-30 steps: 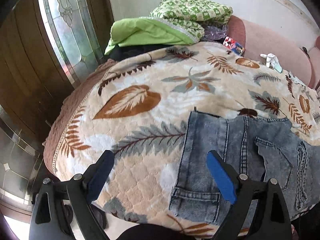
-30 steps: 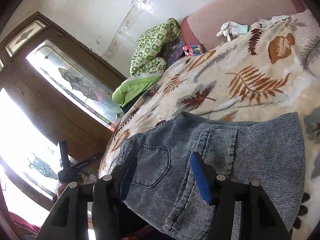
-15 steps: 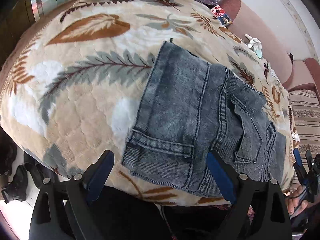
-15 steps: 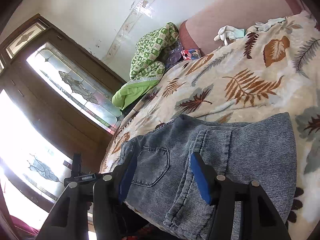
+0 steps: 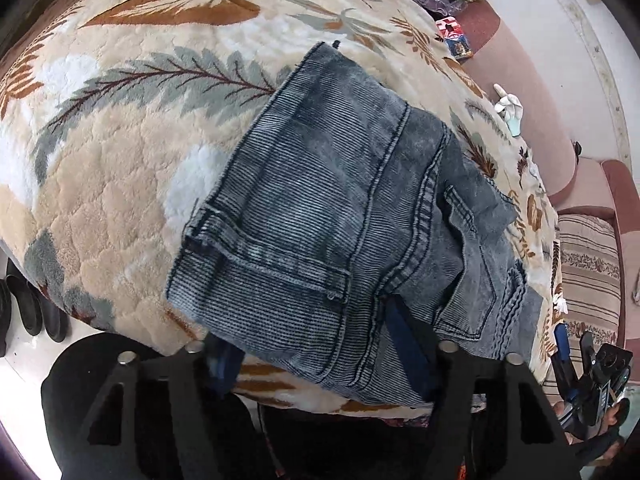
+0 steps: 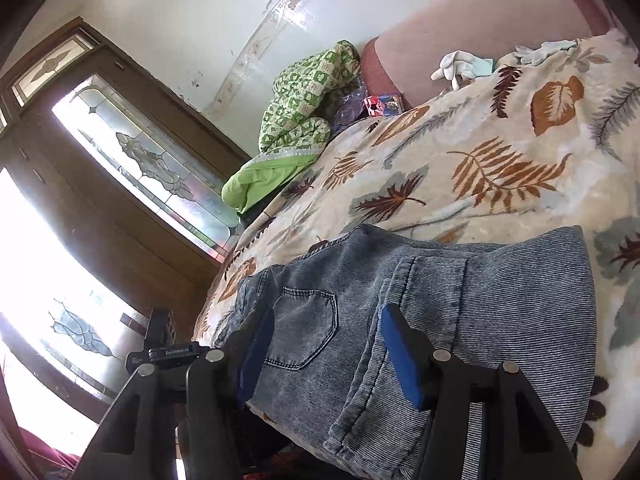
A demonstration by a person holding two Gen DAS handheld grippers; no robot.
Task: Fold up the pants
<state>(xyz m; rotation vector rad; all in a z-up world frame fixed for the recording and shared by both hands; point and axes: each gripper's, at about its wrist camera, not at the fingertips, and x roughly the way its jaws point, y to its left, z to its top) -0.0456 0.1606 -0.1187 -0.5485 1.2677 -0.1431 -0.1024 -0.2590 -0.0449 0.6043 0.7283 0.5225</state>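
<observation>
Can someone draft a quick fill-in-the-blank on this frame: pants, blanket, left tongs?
1. The folded pants are made of ____.
2. They lie on a blanket printed with ____.
3. The left tongs have just been closing, with the ____ edge of the pants between them.
4. The pile at the blanket's far end is mostly ____.

Missing words: denim; leaves; near; green

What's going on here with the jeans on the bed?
A person is folding blue jeans on a leaf-print blanket, one handheld gripper per hand. The left gripper has just been closing over the jeans' near edge, denim between its fingers. The right gripper sits open over the back-pocket area.
</observation>
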